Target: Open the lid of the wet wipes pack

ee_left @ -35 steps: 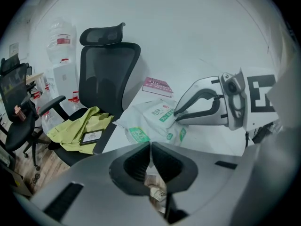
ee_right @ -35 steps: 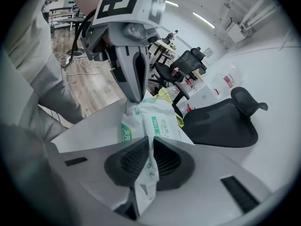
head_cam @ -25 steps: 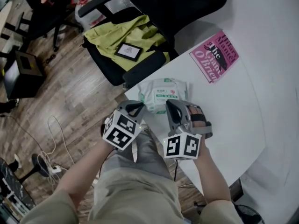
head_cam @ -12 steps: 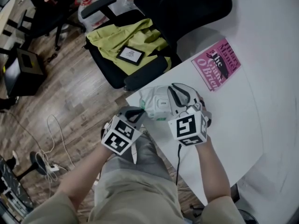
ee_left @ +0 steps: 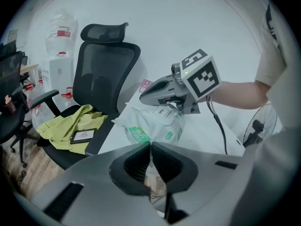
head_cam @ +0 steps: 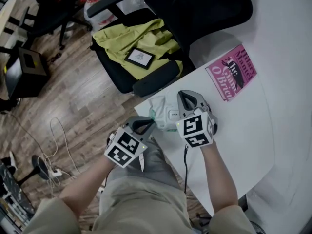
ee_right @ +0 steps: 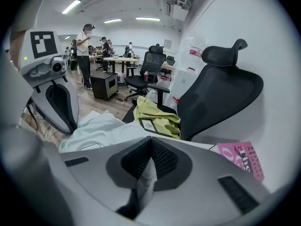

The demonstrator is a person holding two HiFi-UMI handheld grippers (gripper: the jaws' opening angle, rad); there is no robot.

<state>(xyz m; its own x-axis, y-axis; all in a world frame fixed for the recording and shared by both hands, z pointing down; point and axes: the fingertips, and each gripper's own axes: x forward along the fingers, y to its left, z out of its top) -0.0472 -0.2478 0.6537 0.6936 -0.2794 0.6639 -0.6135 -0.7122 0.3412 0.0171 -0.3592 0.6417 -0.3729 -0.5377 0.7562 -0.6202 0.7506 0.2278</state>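
The wet wipes pack (head_cam: 161,112) is white with green print and lies at the near corner of the white table (head_cam: 234,130). Its white flip lid (ee_left: 163,113) lies flat on top. My right gripper (head_cam: 187,97) hovers low over the pack by the lid, jaws shut; in the right gripper view (ee_right: 150,142) only white shows behind the pads. My left gripper (head_cam: 143,125) is shut at the pack's near-left edge (ee_left: 141,136). Whether it pinches the wrapper cannot be told.
A pink book (head_cam: 231,72) lies further back on the table. A black office chair (head_cam: 156,79) stands against the table's left edge with a yellow-green garment (head_cam: 141,40) and a small dark device (head_cam: 139,57) on its seat. Wooden floor and cables lie below left.
My right gripper moved from the table's near edge forward over the pack, rolling as it went. The left gripper stayed at the pack's corner.
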